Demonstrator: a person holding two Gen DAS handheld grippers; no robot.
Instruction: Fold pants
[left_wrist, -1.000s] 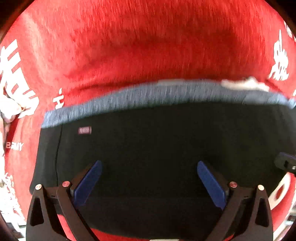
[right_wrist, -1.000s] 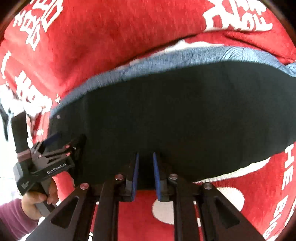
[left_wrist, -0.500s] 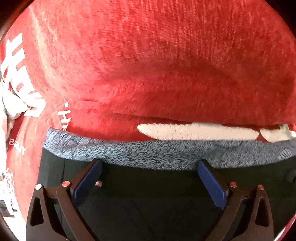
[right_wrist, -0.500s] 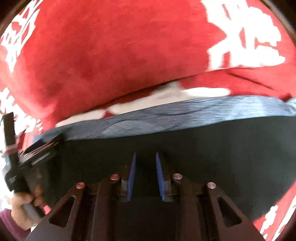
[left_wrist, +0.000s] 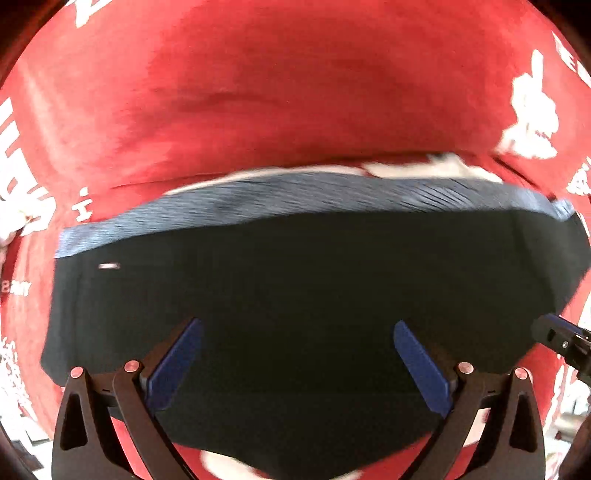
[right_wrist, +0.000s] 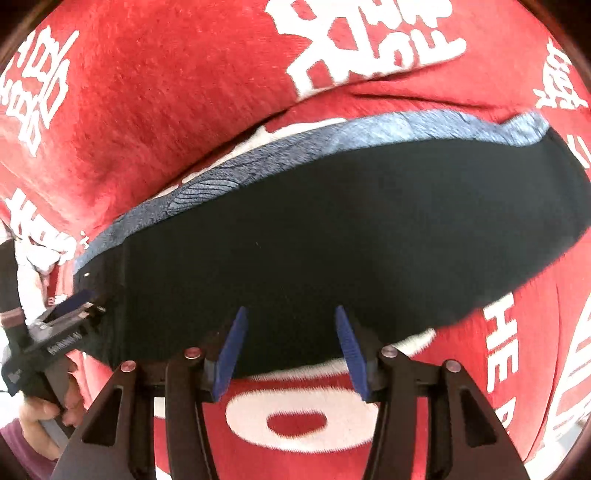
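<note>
Right claw (right_wrist: 290, 349): blue pads are seen parting, jaws opening, nothing pinched; the near hem of the folded black pants with a grey-blue heathered waistband (right_wrist: 332, 240) lies just past the tips. Left claw (left_wrist: 295, 363): held wide open above the same pants, gripping nothing. Pants are spread flat on a red plush blanket with white lettering (right_wrist: 155, 110).

We look steeply down from both wrists, each fisheye close above the dark pants (left_wrist: 295, 314) on the red blanket (left_wrist: 258, 92). Both views share the pants' grey waistband (right_wrist: 332, 144). Our right view catches the left tool (right_wrist: 79, 304) at its left edge; our left view shows the right tool (left_wrist: 563, 338) at its right edge.
</note>
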